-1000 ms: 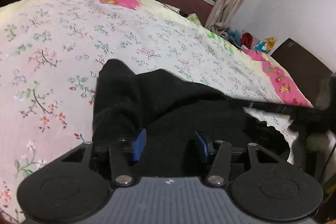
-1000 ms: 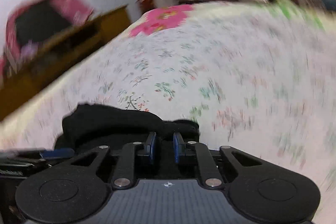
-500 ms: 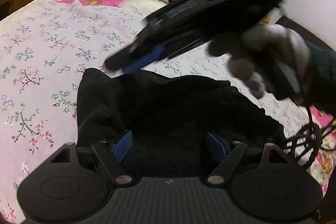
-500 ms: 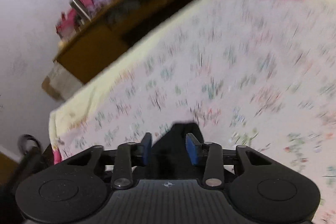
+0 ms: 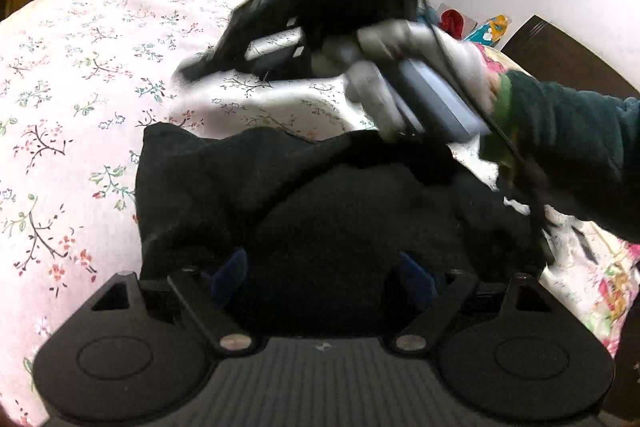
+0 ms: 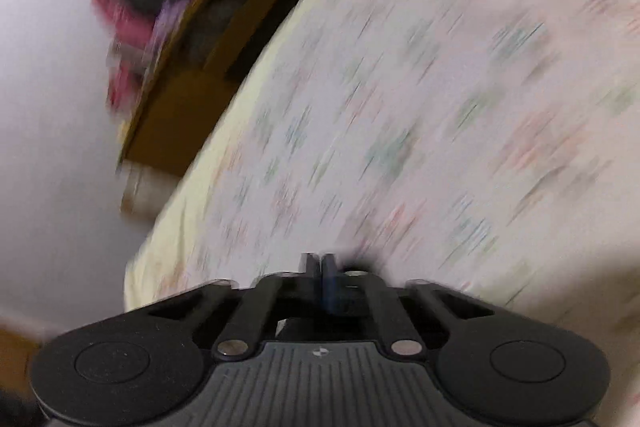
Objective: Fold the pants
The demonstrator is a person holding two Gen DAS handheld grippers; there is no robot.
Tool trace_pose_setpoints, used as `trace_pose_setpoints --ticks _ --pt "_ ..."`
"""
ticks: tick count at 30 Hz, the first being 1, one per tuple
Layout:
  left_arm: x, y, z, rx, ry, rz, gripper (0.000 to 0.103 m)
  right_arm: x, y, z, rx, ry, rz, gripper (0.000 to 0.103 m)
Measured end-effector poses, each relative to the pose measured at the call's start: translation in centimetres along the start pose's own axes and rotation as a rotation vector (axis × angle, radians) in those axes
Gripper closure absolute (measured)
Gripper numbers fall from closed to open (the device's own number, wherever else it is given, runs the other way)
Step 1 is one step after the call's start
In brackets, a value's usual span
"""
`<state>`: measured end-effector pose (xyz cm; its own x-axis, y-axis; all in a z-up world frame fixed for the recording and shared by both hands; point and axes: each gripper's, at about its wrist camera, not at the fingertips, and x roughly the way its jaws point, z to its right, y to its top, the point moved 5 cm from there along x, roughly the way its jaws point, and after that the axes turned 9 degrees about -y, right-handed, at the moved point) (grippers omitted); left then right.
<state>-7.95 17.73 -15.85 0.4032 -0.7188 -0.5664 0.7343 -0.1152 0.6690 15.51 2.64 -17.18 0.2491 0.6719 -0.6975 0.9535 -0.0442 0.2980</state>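
Through the left wrist camera, the left tool (image 5: pixel 322 277) is hanging with its blue fingers spread wide, released, just above a bunched heap of black pants (image 5: pixel 280 203) that is lying on the floral bed (image 5: pixel 72 75). The right tool (image 5: pixel 280 27), held by a gloved hand (image 5: pixel 408 67), is crossing above the far side of the heap, blurred by motion, and is not touching the cloth that can be seen.

Through the right wrist camera, the right tool (image 6: pixel 322 281) is showing its fingers pressed together; whether a thin bit of cloth is sitting between them cannot be told, and only smeared bedsheet (image 6: pixel 420 107) is lying ahead.

Judging from this, the pants are looking only partly folded and lumpy. To do the step well, the left tool should be pinching a clear outer edge, not the thick middle, while the right one is flattening the pile before the next fold
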Motion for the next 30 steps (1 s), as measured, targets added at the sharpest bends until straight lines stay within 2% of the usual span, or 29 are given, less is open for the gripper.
trace_pose_setpoints --ticks 1,2,4,5,7,9,11,12,15,17,19,21,22,24,25,26,28,29,30 --pt "0.2 -0.3 0.1 0.01 0.01 0.002 0.011 -1.0 1.2 1.0 0.047 -0.031 0.076 0.103" --pt "0.3 -0.4 0.3 0.027 0.025 -0.001 0.011 -2.1 1.7 0.8 0.036 -0.047 0.125 0.103" --pt "0.4 -0.5 0.8 0.044 0.038 0.002 0.01 -3.4 0.7 -1.9 -0.036 0.054 0.125 0.103" --pt "0.4 -0.5 0.7 0.029 0.039 0.007 0.011 -3.7 -0.6 -3.5 -0.067 0.112 0.085 0.103" --pt "0.0 -0.1 0.7 -0.003 0.033 0.02 0.011 -3.4 -4.1 -5.8 -0.115 0.137 -0.039 0.103" --pt "-0.8 0.5 0.7 -0.043 0.019 0.047 0.011 -3.0 -7.5 -6.2 -0.151 0.096 -0.131 0.102" --pt "-2.0 1.0 0.4 -0.073 0.026 0.076 0.011 -3.8 -9.6 -5.0 -0.127 0.069 -0.166 0.101" --pt "-2.7 1.1 0.2 -0.088 0.031 0.088 0.011 -4.5 -10.3 -4.0 -0.122 0.054 -0.161 0.103" --pt "-4.6 1.8 -1.1 -0.158 0.051 0.125 0.011 -6.0 -11.0 0.1 -0.146 -0.166 -0.071 0.103" --pt "-5.4 2.5 -2.1 -0.193 0.066 0.146 0.011 -6.6 -10.5 1.9 -0.146 -0.265 -0.04 0.103" --pt "-5.7 3.6 -2.2 -0.184 0.075 0.172 0.011 -6.8 -10.5 1.2 -0.155 -0.28 -0.017 0.103" --pt "-5.5 5.1 -1.9 -0.119 0.054 0.186 0.011 -7.5 -11.1 -0.4 -0.176 -0.29 0.013 0.103" --pt "-5.1 5.9 -1.8 -0.084 0.033 0.183 0.011 -8.3 -11.1 -1.0 -0.177 -0.263 0.049 0.103" --pt "-3.9 7.1 -1.6 -0.055 -0.021 0.184 0.011 -10.1 -11.8 -1.6 -0.162 -0.243 0.12 0.083" --pt "-2.8 7.4 -1.5 -0.065 -0.068 0.171 0.011 -11.1 -12.0 -1.4 -0.152 -0.23 0.134 0.078" --pt "-1.9 7.2 -1.7 -0.103 -0.124 0.153 0.011 -11.5 -12.5 -1.1 -0.149 -0.219 0.134 0.08" --pt "-0.5 6.5 -2.0 -0.167 -0.223 0.129 0.011 -11.6 -13.2 0.7 -0.103 -0.266 0.131 0.087" --pt "0.1 6.0 -2.3 -0.181 -0.235 0.122 0.011 -11.9 -13.3 1.7 -0.06 -0.251 0.137 0.098" --pt "0.7 5.5 -3.1 -0.175 -0.207 0.109 0.016 -12.3 -13.3 2.8 -0.014 -0.234 0.155 0.103"
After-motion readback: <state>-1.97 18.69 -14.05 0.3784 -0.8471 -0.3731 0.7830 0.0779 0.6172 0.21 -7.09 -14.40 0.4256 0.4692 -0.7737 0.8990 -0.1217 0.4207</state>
